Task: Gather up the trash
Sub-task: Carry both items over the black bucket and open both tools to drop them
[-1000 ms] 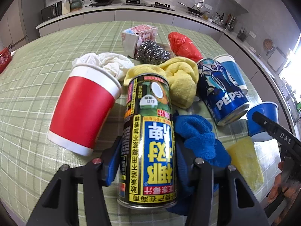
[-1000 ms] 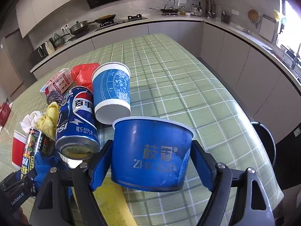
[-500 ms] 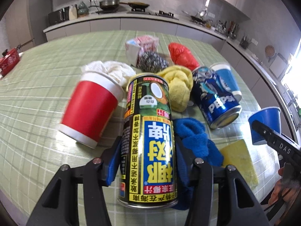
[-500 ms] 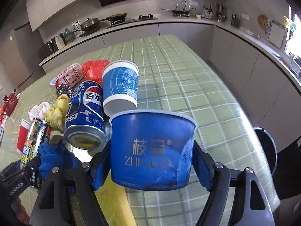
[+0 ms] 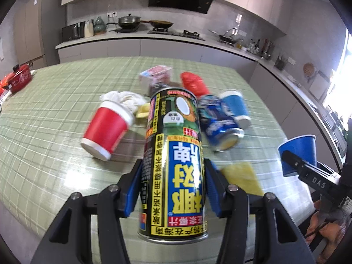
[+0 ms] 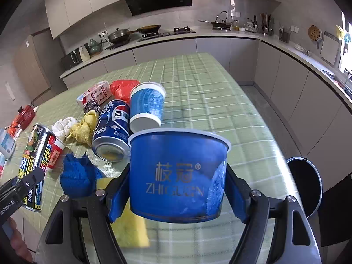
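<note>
My left gripper (image 5: pixel 172 189) is shut on a black and yellow drink can (image 5: pixel 173 165) and holds it above the green checked table (image 5: pixel 55 101). The can also shows in the right wrist view (image 6: pixel 36 167). My right gripper (image 6: pixel 178 189) is shut on a blue paper bowl (image 6: pixel 178 176), held above the table's right part; it shows in the left wrist view (image 5: pixel 299 151). On the table lie a Pepsi can (image 6: pixel 112 132), a blue paper cup (image 6: pixel 147 107), a red paper cup (image 5: pixel 105 132), a red bag (image 5: pixel 193 83) and a pink carton (image 6: pixel 94 93).
A blue cloth (image 6: pixel 77 176), a yellow sponge (image 5: pixel 242 176), a yellow cloth (image 6: pixel 84 127), white tissue (image 5: pixel 123 98) and a steel scourer (image 6: pixel 91 109) lie among the trash. A round bin (image 6: pixel 305 184) stands on the floor beside the table's right edge. A red pot (image 5: pixel 18 80) sits far left.
Both grippers have risen with their loads: the can and the bowl are lifted higher off the table, and the table items look farther away.
</note>
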Tool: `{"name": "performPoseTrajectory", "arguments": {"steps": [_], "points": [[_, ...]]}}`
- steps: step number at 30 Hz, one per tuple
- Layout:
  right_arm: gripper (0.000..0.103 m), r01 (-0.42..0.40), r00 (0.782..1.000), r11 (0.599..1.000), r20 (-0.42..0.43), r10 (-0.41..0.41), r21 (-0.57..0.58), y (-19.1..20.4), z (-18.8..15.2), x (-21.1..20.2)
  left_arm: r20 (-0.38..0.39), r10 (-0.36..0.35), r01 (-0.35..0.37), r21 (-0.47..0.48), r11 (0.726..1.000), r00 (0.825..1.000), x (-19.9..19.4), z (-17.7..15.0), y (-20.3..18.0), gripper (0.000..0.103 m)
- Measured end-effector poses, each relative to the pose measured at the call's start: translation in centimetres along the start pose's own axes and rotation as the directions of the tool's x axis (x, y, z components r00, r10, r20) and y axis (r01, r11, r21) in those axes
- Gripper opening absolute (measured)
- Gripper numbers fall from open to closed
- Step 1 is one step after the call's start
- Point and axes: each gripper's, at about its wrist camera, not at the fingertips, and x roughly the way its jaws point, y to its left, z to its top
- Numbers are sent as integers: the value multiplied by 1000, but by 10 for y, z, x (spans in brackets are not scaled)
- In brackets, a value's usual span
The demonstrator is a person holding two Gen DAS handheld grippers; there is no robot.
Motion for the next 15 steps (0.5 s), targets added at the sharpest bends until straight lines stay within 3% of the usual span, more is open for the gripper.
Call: {"name": "performPoseTrajectory", "arguments": {"steps": [5,9,15], "points": [[79,6,1000,1000,7,-6,22,-38,-10,-20,1,-44,44,13,999,999,-3,-8,-39,54],[79,54,998,996,19,-56,73,-78,-19,-39,-11,-124,125,54,991,992,2,-8,-76,54],[79,194,980,966,19,-200,169,-146,-38,-68,-56,-284,289,132,948,957,25,-7,-143,54]]}}
